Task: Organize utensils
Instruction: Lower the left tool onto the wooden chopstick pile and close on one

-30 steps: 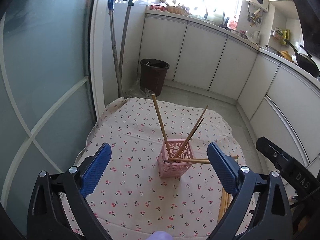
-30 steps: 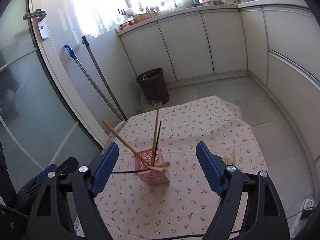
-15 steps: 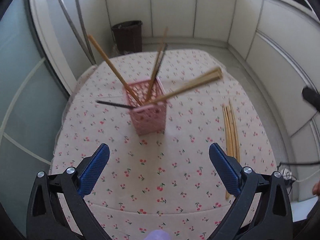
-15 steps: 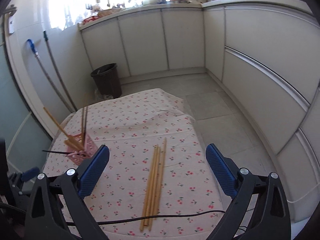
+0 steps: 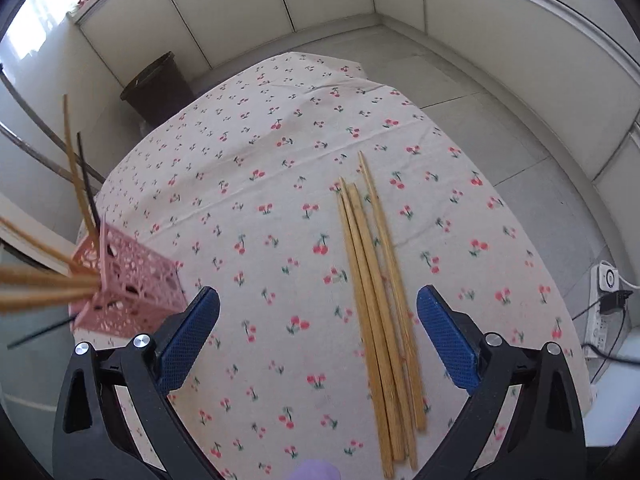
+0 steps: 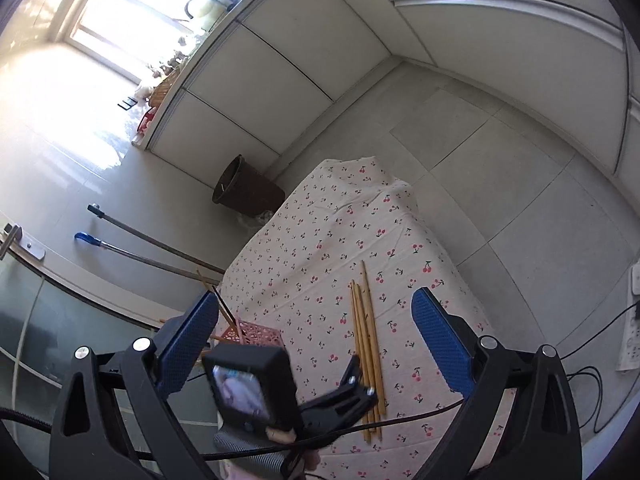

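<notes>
Several loose wooden chopsticks [image 5: 376,300] lie side by side on the cherry-print tablecloth [image 5: 260,168]. My left gripper [image 5: 320,336] hovers low over their near half, open, with nothing between its blue pads. At the left stands a pink lattice holder [image 5: 128,284] with several chopsticks leaning out of it. In the right wrist view my right gripper [image 6: 316,340] is open and empty, behind and above the left tool. The left tool's camera block [image 6: 248,388] fills the foreground, and one black finger [image 6: 352,380] reaches the chopsticks [image 6: 366,332]. The holder [image 6: 252,332] shows partly behind it.
A dark bin [image 6: 244,188] stands on the floor past the table's far corner. Two long handles [image 6: 160,248] lean on the wall at the left. A black cable [image 6: 400,420] crosses the table's near end. A power strip [image 5: 608,280] lies on the floor at the right.
Both views have swung from the pink holder over to the loose chopsticks. The left gripper has dropped closer to the table and now shows in the right wrist view. Both views have rolled.
</notes>
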The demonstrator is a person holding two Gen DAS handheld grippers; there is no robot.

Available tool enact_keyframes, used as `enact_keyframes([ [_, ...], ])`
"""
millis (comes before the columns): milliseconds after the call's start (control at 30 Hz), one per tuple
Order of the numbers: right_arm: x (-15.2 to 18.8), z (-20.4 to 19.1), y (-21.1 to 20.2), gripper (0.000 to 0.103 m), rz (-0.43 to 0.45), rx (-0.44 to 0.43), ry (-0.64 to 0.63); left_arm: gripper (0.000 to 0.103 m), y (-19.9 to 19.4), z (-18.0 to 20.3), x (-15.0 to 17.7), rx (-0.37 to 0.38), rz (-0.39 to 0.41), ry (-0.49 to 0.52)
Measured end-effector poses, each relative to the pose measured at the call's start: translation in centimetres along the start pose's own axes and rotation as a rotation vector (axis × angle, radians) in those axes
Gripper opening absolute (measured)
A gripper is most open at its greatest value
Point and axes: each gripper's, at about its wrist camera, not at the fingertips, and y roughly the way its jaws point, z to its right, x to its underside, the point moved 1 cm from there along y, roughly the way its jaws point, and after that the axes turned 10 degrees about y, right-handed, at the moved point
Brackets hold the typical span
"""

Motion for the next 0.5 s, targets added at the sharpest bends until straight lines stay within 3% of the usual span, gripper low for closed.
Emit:
enact_keyframes([
  [133,-1.3,0.7,-0.3,0.094,-0.032,-0.052,0.066,0.088,3.3,-2.8,-4.1,0.071,-0.109,-0.09],
  [267,-2.4,1.8,-0.7,0.094,-0.035,-0.071,0.13,0.062,7.0,-4.4,-5.5,0.146,-0.261,-0.162],
  [367,-2.7,2.8,-0.4,0.094,-0.063,-0.08,0.187,0.052,8.4,-4.5,-5.3,0.154,-0.295,-0.174],
  [500,-2.8,3.3,0.0,0.094,-0.086,-0.089,0.212,0.052,8.9,-4.8,-5.1,0.2,-0.29,-0.225],
])
